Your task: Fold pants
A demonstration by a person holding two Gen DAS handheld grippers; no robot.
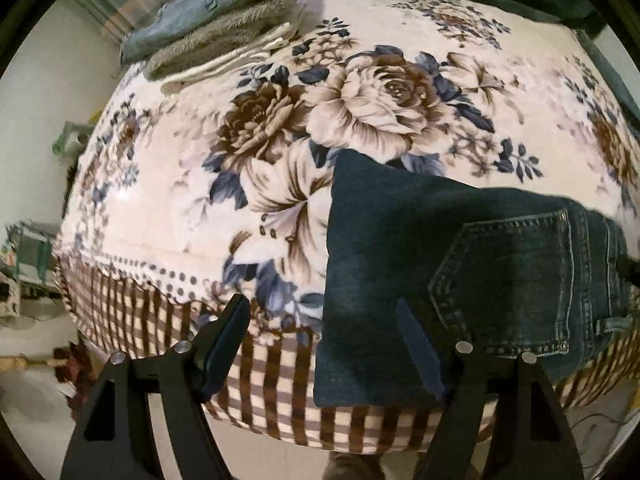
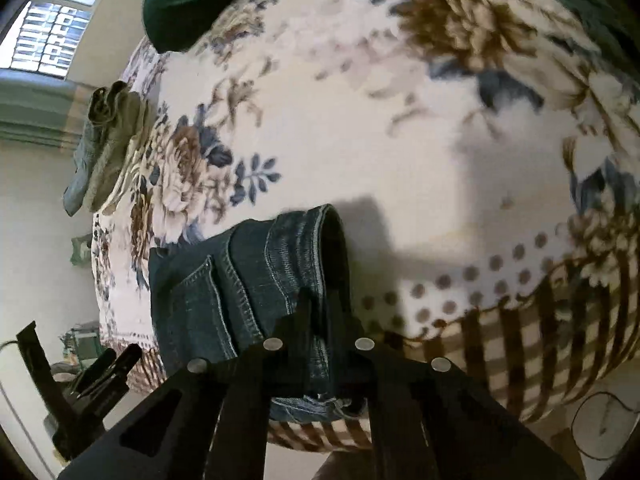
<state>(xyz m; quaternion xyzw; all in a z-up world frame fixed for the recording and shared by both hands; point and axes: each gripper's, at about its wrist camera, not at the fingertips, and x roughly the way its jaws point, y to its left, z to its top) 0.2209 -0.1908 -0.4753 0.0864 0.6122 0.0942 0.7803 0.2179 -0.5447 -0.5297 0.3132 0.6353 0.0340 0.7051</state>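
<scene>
The jeans [image 1: 460, 272] lie folded into a compact dark-denim block at the near edge of the bed [image 1: 168, 184], a back pocket facing up and the rolled waistband end toward my right side. My right gripper [image 2: 320, 312] has its fingers drawn narrow on that waistband edge, and from the wrist view they look pinched on the denim, though blur keeps me from being sure how deep the bite is. My left gripper [image 1: 324, 344] hangs over the near left corner of the block with its fingers spread wide and nothing between them. I judge the folding to be nearly done: what remains looks like a last squaring-up or a lift onto the stack. For that I would bring the left fingers onto the folded edge so both ends rise level and the layers do not slide apart. The bed carries a plush floral blanket [image 1: 380, 92] with a checked border. A pile of folded clothes [image 1: 224, 28] sits at the far left, dark green cloth [image 2: 192, 0] at the far edge, and a barred window [image 2: 48, 36] shows beyond.
</scene>
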